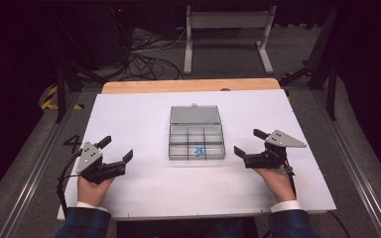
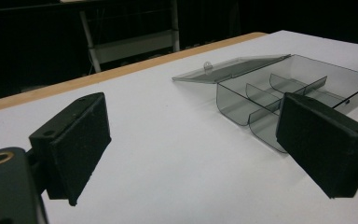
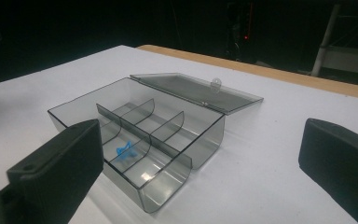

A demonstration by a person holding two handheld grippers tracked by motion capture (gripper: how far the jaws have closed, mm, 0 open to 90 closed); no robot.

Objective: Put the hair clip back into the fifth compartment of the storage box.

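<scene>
Clear compartment box point(image 1: 197, 141), mid-table, lid point(image 1: 195, 115) laid flat toward the far edge, exposing blue piece point(image 1: 198, 150); left gripper point(image 1: 115, 148) and right gripper point(image 1: 244, 142) flank it, jaws apart, empty.

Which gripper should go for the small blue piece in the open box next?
Right, probably. The blue piece lies in a front compartment toward the right of the box. The right gripper sits closer to that side, jaws open, and its view looks straight into that compartment. The left gripper would have to cross the dividers.
</scene>
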